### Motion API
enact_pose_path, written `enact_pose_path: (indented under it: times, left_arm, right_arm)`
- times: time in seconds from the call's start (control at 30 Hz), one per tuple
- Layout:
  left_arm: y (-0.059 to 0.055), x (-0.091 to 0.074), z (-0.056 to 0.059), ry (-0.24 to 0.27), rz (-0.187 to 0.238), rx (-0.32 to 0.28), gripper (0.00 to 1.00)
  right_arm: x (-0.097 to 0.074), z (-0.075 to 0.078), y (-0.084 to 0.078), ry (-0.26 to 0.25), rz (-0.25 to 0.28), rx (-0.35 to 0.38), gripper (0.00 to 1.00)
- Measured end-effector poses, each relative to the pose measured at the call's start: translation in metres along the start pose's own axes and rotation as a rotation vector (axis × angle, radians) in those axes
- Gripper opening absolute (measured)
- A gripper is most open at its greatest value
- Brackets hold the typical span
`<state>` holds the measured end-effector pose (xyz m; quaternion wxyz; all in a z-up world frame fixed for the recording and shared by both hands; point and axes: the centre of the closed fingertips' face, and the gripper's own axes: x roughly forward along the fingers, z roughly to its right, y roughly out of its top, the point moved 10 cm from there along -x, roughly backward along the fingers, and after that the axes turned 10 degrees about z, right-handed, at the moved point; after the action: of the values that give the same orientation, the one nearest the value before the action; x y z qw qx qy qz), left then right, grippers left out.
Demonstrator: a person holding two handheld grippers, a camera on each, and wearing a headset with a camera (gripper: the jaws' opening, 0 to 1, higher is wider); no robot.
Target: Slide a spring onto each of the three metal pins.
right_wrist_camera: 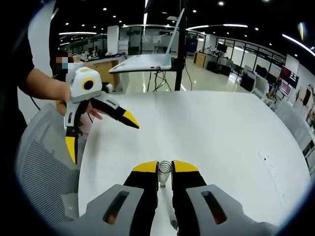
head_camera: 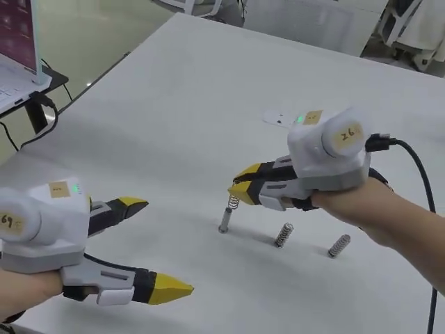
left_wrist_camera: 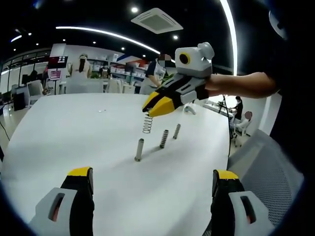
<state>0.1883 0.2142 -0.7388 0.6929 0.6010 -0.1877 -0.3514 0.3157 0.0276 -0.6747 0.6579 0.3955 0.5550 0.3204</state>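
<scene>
Matte white tabletop (head_camera: 208, 104); right tongs (right_wrist_camera: 166, 167) pinch coiled wire spring (left_wrist_camera: 147, 124).

The worktop (head_camera: 208, 97) is plain white. The left hand-held gripper (head_camera: 165, 243) and the right hand-held gripper (head_camera: 236, 185) share pale grey-white bodies, black jaws and yellow tips. The spring (head_camera: 233, 202) and the pin (head_camera: 224, 221) are silver-grey metal. The cable (head_camera: 417, 163) is black.

Wide white worktable (head_camera: 208, 83) in an open-plan office, laptop (head_camera: 10, 49) on a black stand alongside, grey mesh chair (right_wrist_camera: 44, 162) nearby, strip lights (left_wrist_camera: 98, 32) and ceiling vent (left_wrist_camera: 156, 20) overhead, glossy floor (head_camera: 104, 28) beyond
</scene>
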Motion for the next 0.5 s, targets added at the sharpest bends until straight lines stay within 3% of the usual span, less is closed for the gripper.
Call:
enact_pose_path:
  times: [0.5]
  left_arm:
    - [-0.0015,-0.0012,0.0005,0.007,0.000,-0.007,0.98]
  right_arm:
    - [0.0081,0.0019,-0.0050,-0.003,-0.003,0.031,0.07]
